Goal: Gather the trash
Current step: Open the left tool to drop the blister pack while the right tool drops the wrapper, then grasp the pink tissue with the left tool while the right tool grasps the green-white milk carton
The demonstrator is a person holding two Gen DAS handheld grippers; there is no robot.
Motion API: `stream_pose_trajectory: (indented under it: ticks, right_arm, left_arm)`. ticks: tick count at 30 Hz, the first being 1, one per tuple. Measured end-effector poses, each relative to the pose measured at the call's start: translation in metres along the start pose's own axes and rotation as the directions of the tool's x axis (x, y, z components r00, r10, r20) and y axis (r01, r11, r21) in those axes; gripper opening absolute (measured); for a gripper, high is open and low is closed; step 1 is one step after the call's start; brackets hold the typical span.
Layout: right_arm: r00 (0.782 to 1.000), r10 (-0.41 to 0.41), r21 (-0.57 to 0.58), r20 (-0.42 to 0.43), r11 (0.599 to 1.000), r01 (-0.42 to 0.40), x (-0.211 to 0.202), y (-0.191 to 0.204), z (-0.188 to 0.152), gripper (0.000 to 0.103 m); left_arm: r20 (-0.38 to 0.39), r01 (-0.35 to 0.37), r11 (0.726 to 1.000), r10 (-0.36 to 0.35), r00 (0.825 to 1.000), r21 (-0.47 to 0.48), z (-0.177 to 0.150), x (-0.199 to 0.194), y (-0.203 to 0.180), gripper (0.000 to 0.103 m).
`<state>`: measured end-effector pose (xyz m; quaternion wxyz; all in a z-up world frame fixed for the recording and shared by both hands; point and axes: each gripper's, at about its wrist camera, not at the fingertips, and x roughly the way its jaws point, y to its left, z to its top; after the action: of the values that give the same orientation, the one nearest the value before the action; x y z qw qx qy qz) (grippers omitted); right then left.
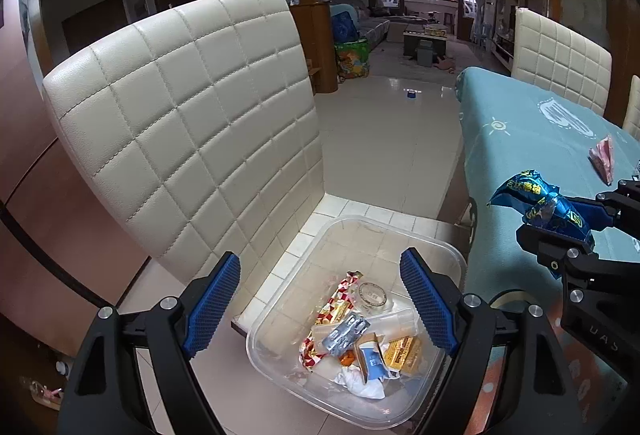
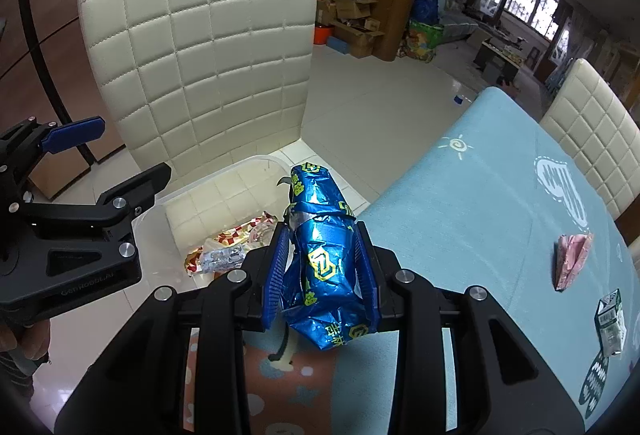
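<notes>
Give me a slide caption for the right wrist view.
Right gripper clamps a crumpled blue wrapper near the clear bin on a chair.

The bin (image 2: 168, 211) is partly hidden behind the left gripper (image 2: 120, 159) and the wrapper (image 2: 324, 255). The trash at its bottom (image 1: 360, 343) is piled up, so some pieces cover others. The carton (image 2: 610, 323) has print too small to read. The far chair (image 1: 560, 55) is cut off at the side.
</notes>
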<state>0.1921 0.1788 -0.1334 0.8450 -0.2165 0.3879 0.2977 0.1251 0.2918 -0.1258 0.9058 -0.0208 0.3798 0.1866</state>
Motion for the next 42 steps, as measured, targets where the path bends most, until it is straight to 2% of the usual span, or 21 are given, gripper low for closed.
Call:
stream_pose_trajectory:
  ticks: [1,2,4,12,19,23,28,31,35,36,38,40,42]
  right_arm:
    - [1.0,0.006,0.001,0.0,1.0,-0.006,0.0,0.0,0.001,0.041]
    - [1.0,0.007,0.008,0.007,1.0,-0.007,0.0,0.0,0.002,0.053]
    - [1.0,-0.006,0.019,0.028,1.0,0.005,-0.003,-0.002,0.003,0.063]
    - [0.999,-0.039,0.029,0.034,0.999,0.038,-0.012,-0.013,-0.004,0.063]
    - [0.996,-0.073,0.096,0.05,0.993,0.068,-0.035,-0.048,-0.02,0.063]
    - [0.992,-0.111,0.142,0.06,0.985,0.101,-0.053,-0.078,-0.036,0.063]
    - [0.983,-0.179,0.226,0.045,0.96,0.164,-0.073,-0.133,-0.07,0.064]
    - [0.975,-0.219,0.294,0.023,0.934,0.203,-0.082,-0.171,-0.094,0.066]
    - [0.969,-0.248,0.371,-0.022,0.898,0.238,-0.09,-0.225,-0.125,0.078]
    - [0.963,-0.266,0.383,-0.039,0.886,0.26,-0.092,-0.24,-0.134,0.078]
    - [0.954,-0.295,0.396,-0.059,0.87,0.294,-0.096,-0.265,-0.148,0.086]
    - [0.944,-0.323,0.404,-0.072,0.856,0.324,-0.098,-0.286,-0.158,0.09]
    - [0.933,-0.347,0.401,-0.093,0.845,0.355,-0.099,-0.307,-0.169,0.091]
  left_arm:
    - [-0.002,-0.001,1.0,0.001,1.0,-0.005,0.0,0.0,0.002,0.08]
    - [-0.004,-0.002,1.0,0.002,1.0,-0.011,0.0,0.001,0.004,0.08]
    - [-0.006,-0.008,1.0,0.008,1.0,-0.024,0.0,0.001,0.009,0.08]
    - [-0.013,0.012,0.999,-0.013,1.0,-0.04,0.005,-0.002,0.008,0.08]
    - [-0.006,0.047,0.999,-0.047,0.999,0.015,0.013,-0.015,-0.028,0.08]
    - [-0.005,0.096,0.995,-0.096,0.995,0.027,0.021,-0.024,-0.052,0.08]
    - [-0.019,0.167,0.983,-0.166,0.986,0.07,0.031,-0.032,-0.101,0.08]
    - [-0.027,0.206,0.97,-0.204,0.979,0.128,0.037,-0.037,-0.143,0.08]
    - [-0.028,0.24,0.95,-0.24,0.97,0.201,0.044,-0.043,-0.2,0.08]
    - [-0.029,0.249,0.945,-0.248,0.968,0.212,0.044,-0.043,-0.21,0.08]
    - [-0.036,0.271,0.934,-0.27,0.962,0.231,0.047,-0.043,-0.234,0.08]
    - [-0.061,0.312,0.917,-0.307,0.95,0.248,0.052,-0.039,-0.265,0.08]
    - [-0.074,0.326,0.91,-0.318,0.945,0.256,0.055,-0.035,-0.287,0.08]
